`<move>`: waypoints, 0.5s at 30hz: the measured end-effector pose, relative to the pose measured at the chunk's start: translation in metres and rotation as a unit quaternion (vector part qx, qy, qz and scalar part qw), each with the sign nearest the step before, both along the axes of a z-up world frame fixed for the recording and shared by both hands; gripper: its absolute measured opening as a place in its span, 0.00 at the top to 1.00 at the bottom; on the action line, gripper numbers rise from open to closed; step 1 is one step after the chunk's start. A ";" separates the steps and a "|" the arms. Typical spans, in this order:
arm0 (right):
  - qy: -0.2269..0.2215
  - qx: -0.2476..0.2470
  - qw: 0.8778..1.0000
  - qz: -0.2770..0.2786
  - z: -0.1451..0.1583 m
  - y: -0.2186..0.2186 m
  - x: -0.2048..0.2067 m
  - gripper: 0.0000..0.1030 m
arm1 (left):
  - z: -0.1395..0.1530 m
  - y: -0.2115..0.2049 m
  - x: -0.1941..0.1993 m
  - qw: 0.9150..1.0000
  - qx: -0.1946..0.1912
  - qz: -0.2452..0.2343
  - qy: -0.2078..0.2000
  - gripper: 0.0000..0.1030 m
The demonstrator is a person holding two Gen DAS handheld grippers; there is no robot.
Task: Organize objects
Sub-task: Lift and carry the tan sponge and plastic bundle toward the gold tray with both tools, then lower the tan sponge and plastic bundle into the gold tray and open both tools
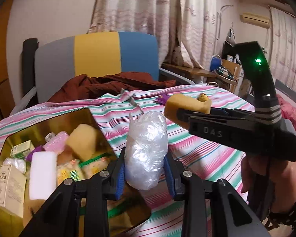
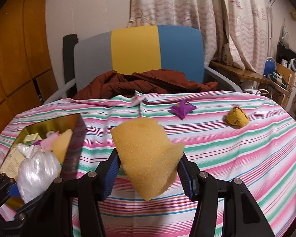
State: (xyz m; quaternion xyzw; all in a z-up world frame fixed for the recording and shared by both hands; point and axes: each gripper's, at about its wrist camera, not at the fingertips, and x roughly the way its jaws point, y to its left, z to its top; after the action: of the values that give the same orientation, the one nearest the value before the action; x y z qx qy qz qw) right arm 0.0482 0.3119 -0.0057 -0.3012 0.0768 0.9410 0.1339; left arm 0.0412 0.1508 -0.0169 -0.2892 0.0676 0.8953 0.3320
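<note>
My left gripper [image 1: 146,174] is shut on a crumpled clear plastic bag [image 1: 147,152], held above the right edge of the gold tin box [image 1: 49,118]. The bag also shows in the right wrist view [image 2: 36,174] over the box [image 2: 77,138]. My right gripper [image 2: 148,170] is shut on a yellow sponge piece [image 2: 146,156], held above the striped cloth; it shows in the left wrist view [image 1: 187,106] to the right of the bag. On the cloth lie a purple packet [image 2: 182,108] and a small yellow-brown lump [image 2: 236,117].
The box holds several items: another sponge [image 1: 82,140], a white block [image 1: 42,173], cartons and packets. The striped cloth [image 2: 227,158] covers the table. A chair [image 2: 136,49] with a dark red jacket [image 2: 148,81] stands behind it. A cluttered side table [image 2: 266,77] is at right.
</note>
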 end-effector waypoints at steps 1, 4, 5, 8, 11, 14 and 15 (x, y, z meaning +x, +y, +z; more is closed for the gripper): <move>0.001 -0.003 1.000 0.003 0.001 -0.002 0.000 0.45 | 0.000 -0.004 -0.001 1.000 0.002 0.004 -0.002 0.67; 0.004 -0.013 1.000 0.013 0.004 -0.010 0.000 0.45 | 0.001 -0.014 -0.002 1.000 0.008 0.013 -0.005 0.67; 0.006 -0.018 1.000 0.016 0.005 -0.013 0.001 0.45 | 0.002 -0.018 -0.002 1.000 0.010 0.017 -0.006 0.67; 0.009 -0.029 0.999 0.027 0.007 -0.022 0.001 0.45 | 0.004 -0.030 -0.005 0.999 0.019 0.028 -0.007 0.67; 0.010 -0.031 0.998 0.046 0.010 -0.036 -0.002 0.45 | 0.007 -0.044 -0.008 0.999 0.027 0.043 -0.007 0.67; 0.006 -0.037 0.997 0.072 0.011 -0.054 -0.008 0.45 | 0.008 -0.062 -0.015 0.997 0.036 0.064 -0.013 0.67; 0.005 -0.040 0.996 0.079 0.011 -0.059 -0.010 0.45 | 0.009 -0.069 -0.018 0.996 0.039 0.073 -0.014 0.67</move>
State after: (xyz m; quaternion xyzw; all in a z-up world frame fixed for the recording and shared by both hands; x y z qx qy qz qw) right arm 0.0387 0.2531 0.0052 -0.3067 0.0913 0.9463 0.0465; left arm 0.0233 0.0815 -0.0082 -0.2929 0.0060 0.9150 0.2775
